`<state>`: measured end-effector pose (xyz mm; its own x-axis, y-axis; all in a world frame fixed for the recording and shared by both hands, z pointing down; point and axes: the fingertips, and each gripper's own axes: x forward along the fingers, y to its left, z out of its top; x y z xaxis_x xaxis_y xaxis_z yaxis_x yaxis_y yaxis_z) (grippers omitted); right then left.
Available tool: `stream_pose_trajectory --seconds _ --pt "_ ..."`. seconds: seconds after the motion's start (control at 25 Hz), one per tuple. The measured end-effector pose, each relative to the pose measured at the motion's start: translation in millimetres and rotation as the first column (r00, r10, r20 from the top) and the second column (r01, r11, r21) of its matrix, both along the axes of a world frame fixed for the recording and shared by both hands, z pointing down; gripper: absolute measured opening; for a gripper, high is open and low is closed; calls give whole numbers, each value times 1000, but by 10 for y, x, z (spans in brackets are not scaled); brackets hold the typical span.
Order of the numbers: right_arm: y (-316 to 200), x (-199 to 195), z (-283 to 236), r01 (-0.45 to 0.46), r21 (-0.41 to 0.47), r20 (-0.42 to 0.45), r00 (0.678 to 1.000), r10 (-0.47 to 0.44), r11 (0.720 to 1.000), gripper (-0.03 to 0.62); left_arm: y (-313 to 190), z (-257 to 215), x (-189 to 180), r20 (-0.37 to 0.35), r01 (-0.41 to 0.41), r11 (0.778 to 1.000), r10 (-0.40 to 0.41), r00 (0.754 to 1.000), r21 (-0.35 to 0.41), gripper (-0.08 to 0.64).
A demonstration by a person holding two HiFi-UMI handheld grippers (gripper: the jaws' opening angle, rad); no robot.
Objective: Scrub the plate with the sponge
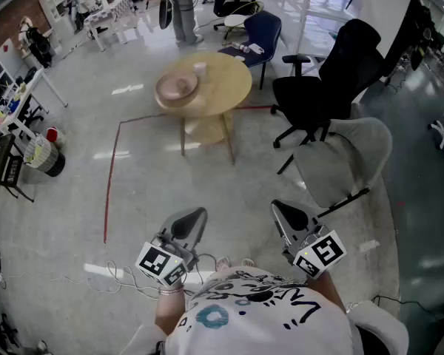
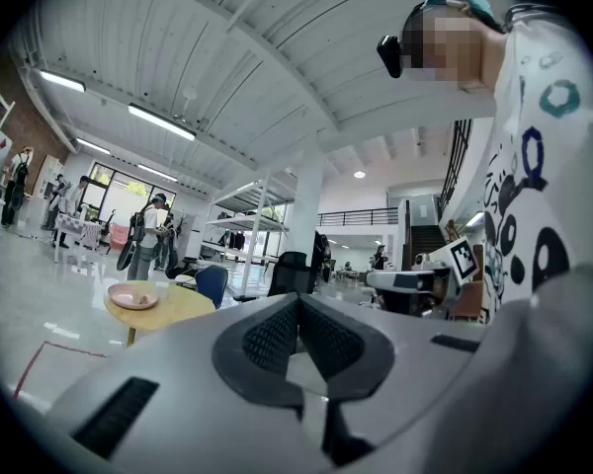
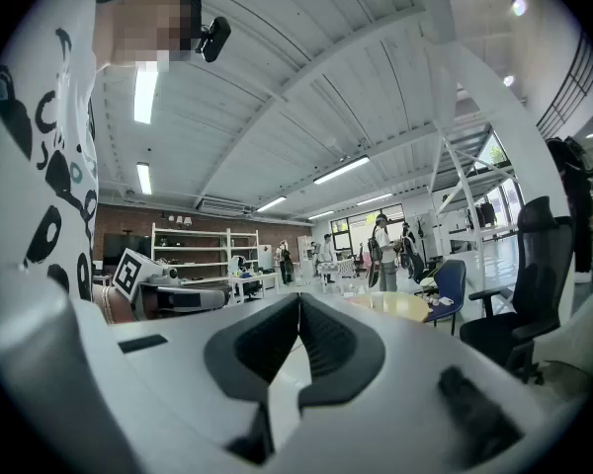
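Both grippers sit low in the frame, held level. The left gripper [image 1: 188, 225] has its jaws pressed together on nothing, and the right gripper [image 1: 288, 216] is the same, closed and empty. The plate [image 1: 177, 88] sits on the table [image 1: 226, 87], upper centre, well apart from both.

Left gripper [image 1: 191, 222] at 7 o'clock in the head view, right gripper [image 1: 288, 217] at 4 o'clock; both held level, jaws together, nothing between them.
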<state>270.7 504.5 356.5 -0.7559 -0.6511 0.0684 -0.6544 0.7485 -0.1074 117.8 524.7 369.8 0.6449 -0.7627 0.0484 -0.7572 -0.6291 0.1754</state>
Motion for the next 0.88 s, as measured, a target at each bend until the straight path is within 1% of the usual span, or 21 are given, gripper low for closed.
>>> stream_pose_trajectory --seconds 0.36,0.48,0.64,0.68,0.8,0.88 --pt "-67 -3 12 12 3 -6 1000 -12 1000 28 -57 1 19 3 4 1000 -4 1000 4 17" --pt "-91 -2 17 10 2 0 1000 -10 1000 28 -71 22 22 -8 2 1000 -2 1000 -3 17" --pt "-117 -64 2 17 -49 82 997 -13 999 29 -83 66 -32 -6 -7 1000 6 1000 -30 17" --pt "-117 -98 16 21 -63 86 996 -15 998 29 -76 80 -60 1 -9 999 9 1000 -35 17" --pt "-117 -213 92 25 -85 54 998 -21 996 29 -61 136 -168 14 -11 999 12 1000 -53 17" --pt "-143 -290 138 22 -98 48 999 -18 995 29 -70 175 -265 19 -8 998 9 1000 -65 17"
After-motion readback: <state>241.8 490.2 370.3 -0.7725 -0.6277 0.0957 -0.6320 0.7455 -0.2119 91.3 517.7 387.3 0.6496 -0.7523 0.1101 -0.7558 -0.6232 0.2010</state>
